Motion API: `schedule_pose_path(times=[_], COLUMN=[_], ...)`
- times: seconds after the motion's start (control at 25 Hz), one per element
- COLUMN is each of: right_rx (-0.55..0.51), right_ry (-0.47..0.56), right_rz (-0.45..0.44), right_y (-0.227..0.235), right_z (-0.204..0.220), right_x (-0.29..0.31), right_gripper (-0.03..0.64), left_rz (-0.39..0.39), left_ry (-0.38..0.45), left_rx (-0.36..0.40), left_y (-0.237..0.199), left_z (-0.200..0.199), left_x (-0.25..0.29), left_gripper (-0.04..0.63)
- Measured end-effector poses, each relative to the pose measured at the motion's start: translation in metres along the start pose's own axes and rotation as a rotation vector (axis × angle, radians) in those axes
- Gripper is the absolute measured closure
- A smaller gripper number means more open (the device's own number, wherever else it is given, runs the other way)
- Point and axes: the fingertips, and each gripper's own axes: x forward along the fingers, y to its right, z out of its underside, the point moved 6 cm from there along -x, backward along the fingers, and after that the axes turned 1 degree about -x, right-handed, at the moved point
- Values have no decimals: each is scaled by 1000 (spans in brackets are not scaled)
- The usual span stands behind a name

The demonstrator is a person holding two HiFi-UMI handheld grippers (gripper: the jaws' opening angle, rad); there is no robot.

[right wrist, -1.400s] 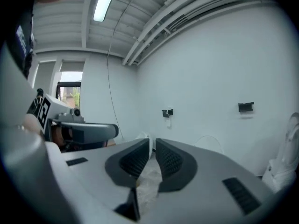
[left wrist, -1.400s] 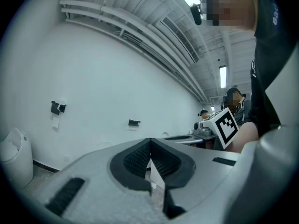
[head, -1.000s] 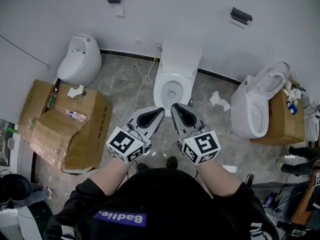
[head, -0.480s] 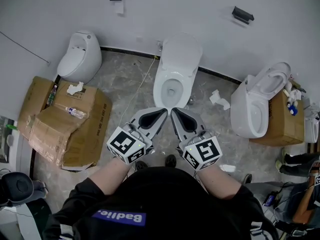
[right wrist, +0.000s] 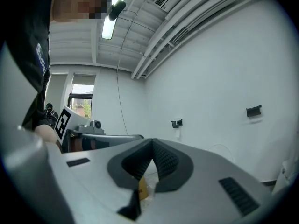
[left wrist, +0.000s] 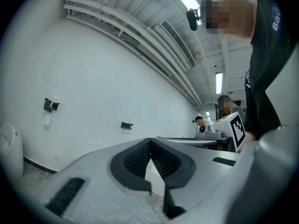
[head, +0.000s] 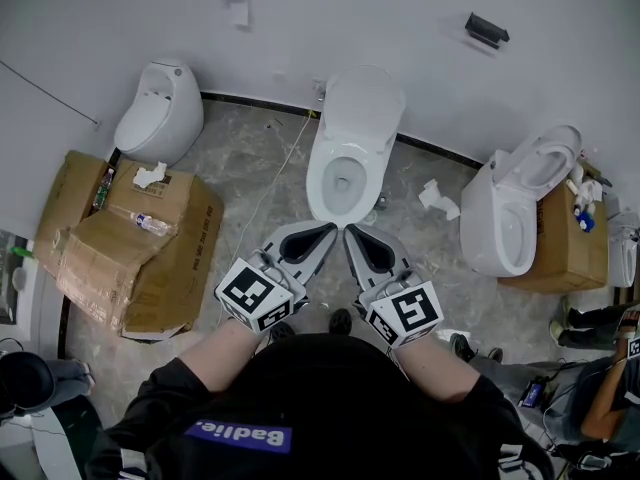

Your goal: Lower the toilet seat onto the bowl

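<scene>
The white toilet (head: 345, 158) stands against the far wall in the head view. Its bowl opening (head: 342, 180) faces up, and a white lid or seat part (head: 366, 100) is raised against the wall; seat and lid cannot be told apart. Side by side just in front of the bowl, my left gripper (head: 329, 230) and right gripper (head: 350, 232) are both shut on nothing and touch no part of the toilet. The left gripper (left wrist: 149, 142) and right gripper (right wrist: 152, 143) point up at the bare wall in their own views, so the toilet is hidden there.
A small white urinal-like fixture (head: 160, 118) stands at the left beside flattened cardboard boxes (head: 130, 253). Another toilet (head: 515, 208) with raised seat stands at the right by a cardboard box (head: 572, 243). Crumpled tissue (head: 437, 200) lies on the floor. Other people are at the lower right.
Both grippers have drawn back a little from the bowl toward my body. They stay shut. The toilet has not moved.
</scene>
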Motion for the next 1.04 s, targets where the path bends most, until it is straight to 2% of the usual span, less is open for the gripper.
schedule_pose_path(times=[1.04], right_rx=[-5], right_ry=[-2], right_rz=[-1], right_y=[-12], right_z=[-2], right_x=[3], right_gripper=[591], left_rz=[-8], left_ry=[-1], left_rx=[4], left_y=[4], left_z=[1], left_x=[-17], left_gripper=[581])
